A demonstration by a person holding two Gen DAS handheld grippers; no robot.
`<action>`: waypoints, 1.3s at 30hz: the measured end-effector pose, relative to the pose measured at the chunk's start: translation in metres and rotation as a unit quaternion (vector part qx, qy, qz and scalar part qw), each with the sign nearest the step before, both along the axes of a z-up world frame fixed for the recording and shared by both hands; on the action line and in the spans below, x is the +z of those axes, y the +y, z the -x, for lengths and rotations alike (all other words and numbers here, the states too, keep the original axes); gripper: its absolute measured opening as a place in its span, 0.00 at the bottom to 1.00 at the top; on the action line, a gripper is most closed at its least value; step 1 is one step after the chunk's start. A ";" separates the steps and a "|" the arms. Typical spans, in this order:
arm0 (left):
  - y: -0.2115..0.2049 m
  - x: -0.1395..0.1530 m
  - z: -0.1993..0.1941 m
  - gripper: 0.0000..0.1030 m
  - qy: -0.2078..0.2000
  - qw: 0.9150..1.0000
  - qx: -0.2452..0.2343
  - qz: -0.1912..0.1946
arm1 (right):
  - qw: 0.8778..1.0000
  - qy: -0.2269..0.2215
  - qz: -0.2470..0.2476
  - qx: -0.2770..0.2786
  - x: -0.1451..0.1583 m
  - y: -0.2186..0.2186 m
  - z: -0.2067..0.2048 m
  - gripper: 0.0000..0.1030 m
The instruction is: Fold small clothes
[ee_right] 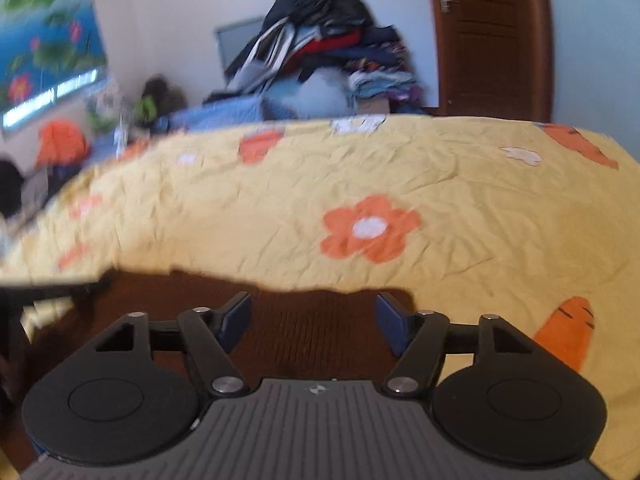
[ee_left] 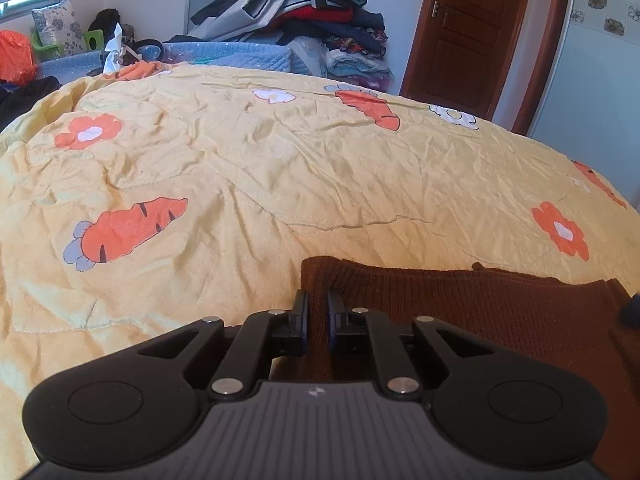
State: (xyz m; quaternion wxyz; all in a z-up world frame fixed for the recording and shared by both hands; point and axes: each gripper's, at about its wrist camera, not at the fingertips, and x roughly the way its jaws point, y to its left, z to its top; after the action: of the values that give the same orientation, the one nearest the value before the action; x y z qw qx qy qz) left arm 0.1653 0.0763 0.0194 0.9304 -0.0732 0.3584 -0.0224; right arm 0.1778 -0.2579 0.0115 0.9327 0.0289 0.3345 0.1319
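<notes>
2 tongs over brown sweater (ee_left: 480, 312) | left tongs (ee_left: 317, 312) pinch its edge | right tongs (ee_right: 314, 320) wide | sweater on yellow quilt (ee_left: 280, 168)

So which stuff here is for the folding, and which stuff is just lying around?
For the folding:
- brown knitted garment
- left gripper, fingers pinched on the garment's edge
- right gripper, fingers open over the garment
- yellow carrot-print quilt, the surface it lies on

Just lying around:
- big clothes pile
- orange bag
- flowered cushion
- wooden door
</notes>
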 end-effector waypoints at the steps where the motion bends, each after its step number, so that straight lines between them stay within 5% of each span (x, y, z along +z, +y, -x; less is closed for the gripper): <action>1: 0.001 0.000 0.000 0.09 0.000 1.000 0.000 0.002 | 1.000 0.016 0.020 0.000 -0.011 0.004 -0.005 0.65; 2: 0.002 0.000 0.000 0.10 -0.001 1.000 -0.001 0.005 | 0.999 0.037 0.038 -0.005 -0.024 0.005 -0.010 0.66; 4: 0.003 -0.001 0.000 0.10 -0.001 1.000 -0.002 0.008 | 0.999 0.004 0.044 0.004 -0.036 -0.005 -0.004 0.68; 6: 0.003 0.000 0.001 0.10 -0.002 1.000 -0.002 0.010 | 1.000 0.010 0.019 -0.006 -0.032 -0.017 -0.004 0.65; 9: 0.004 0.000 0.001 0.10 -0.003 1.000 -0.002 0.010 | 0.999 0.012 0.046 -0.003 -0.030 -0.013 0.002 0.67; 12: 0.003 0.000 0.001 0.10 -0.003 1.000 -0.001 0.011 | 0.997 0.013 0.070 -0.019 -0.017 0.002 0.021 0.73; 14: 0.003 0.000 0.001 0.10 -0.003 1.000 -0.002 0.007 | 0.998 -0.001 0.062 0.016 -0.012 0.010 0.040 0.87; 17: 0.001 0.000 0.001 0.10 -0.004 1.000 -0.002 0.002 | 0.994 0.024 0.099 0.044 -0.032 0.016 0.054 0.92; 18: 0.001 0.000 0.001 0.10 -0.004 1.000 -0.001 0.002 | 0.997 0.004 0.070 0.040 -0.038 0.005 0.059 0.93; 20: 0.000 0.000 0.001 0.10 -0.004 1.000 -0.001 -0.002 | 0.998 0.014 0.041 0.037 -0.036 -0.010 0.057 0.92; 24: -0.004 0.000 0.003 0.10 -0.006 1.000 0.000 -0.015 | 0.997 0.036 0.063 0.022 -0.023 -0.003 0.059 0.87; 27: -0.005 0.000 0.003 0.10 -0.006 1.000 0.000 -0.015 | 0.998 0.017 0.051 0.039 -0.014 0.008 0.074 0.91; 30: -0.005 0.000 0.003 0.10 -0.006 1.000 0.001 -0.015 | 0.996 0.034 0.062 0.058 -0.034 0.008 0.082 0.97; 32: -0.006 0.000 0.003 0.10 -0.006 1.000 0.001 -0.018 | 0.997 0.002 0.040 0.069 -0.040 -0.007 0.090 0.97; 39: -0.005 0.000 0.003 0.10 -0.006 1.000 0.002 -0.008 | 0.997 0.019 0.041 0.062 -0.008 0.005 0.107 0.95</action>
State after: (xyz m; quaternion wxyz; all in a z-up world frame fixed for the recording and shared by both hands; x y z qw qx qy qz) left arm 0.1621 0.0718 0.0196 0.9331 -0.0662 0.3529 -0.0180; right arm 0.0708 -0.2531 0.0038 0.9166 -0.0273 0.3585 0.1751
